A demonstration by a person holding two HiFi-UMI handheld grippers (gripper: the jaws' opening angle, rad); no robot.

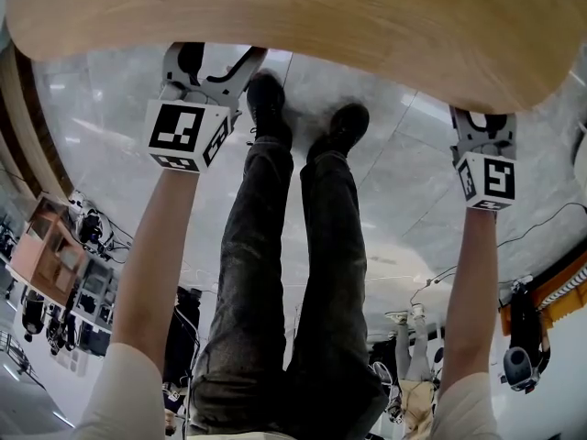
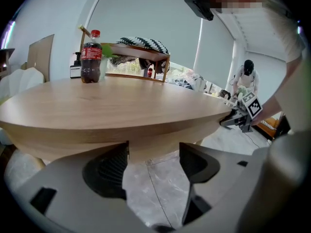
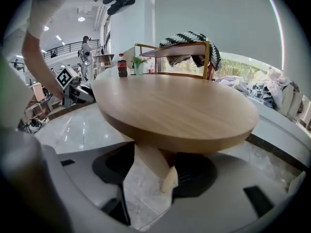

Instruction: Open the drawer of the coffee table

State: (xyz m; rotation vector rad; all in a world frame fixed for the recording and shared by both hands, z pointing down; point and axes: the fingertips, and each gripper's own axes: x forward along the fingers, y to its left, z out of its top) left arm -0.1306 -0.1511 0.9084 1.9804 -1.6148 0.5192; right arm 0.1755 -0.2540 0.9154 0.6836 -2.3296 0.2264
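Note:
The round wooden coffee table (image 1: 303, 16) fills the top of the head view; no drawer front can be made out in any view. My left gripper (image 1: 204, 70) sits at the table's near edge on the left, its tips hidden under the rim. In the left gripper view this gripper (image 2: 153, 152) is open, with the table's rim (image 2: 146, 135) just beyond the gap and nothing pressed between the pads. My right gripper (image 1: 481, 128) is at the rim on the right. The right gripper (image 3: 153, 160) is open too, and a table leg (image 3: 154, 168) shows through the gap.
A cola bottle (image 2: 91, 57) and a small potted plant (image 3: 139, 65) stand at the table's far side. Behind them is a wooden chair with a patterned blanket (image 3: 190, 43). The person's shoes (image 1: 268, 99) rest on the marble floor (image 1: 394, 191) between the grippers.

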